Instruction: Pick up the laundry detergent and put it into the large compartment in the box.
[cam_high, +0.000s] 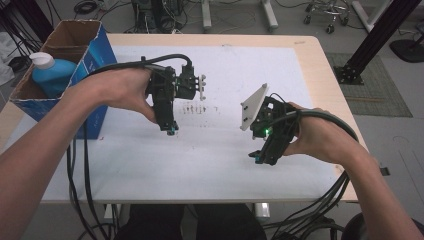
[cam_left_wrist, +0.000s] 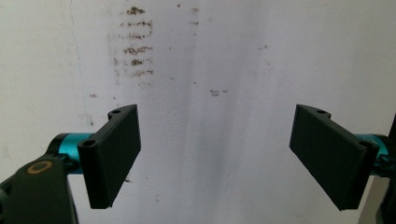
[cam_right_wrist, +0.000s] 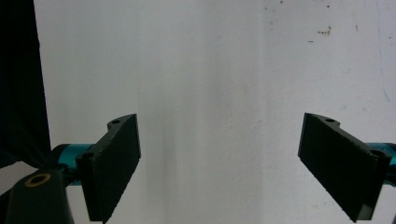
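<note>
both grippers, left (cam_left_wrist: 217, 156) & right (cam_right_wrist: 219, 163): fingers wide apart, holding nothing, over white sheet (cam_high: 220, 150).

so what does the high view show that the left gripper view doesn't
High view alone: the cardboard box with a blue bottle inside, both hands, the right claw and the table's wooden edge. Left gripper view alone: the left claw up close, jaws wide apart with nothing between. Both: the white table cover and its dark smudges.
</note>
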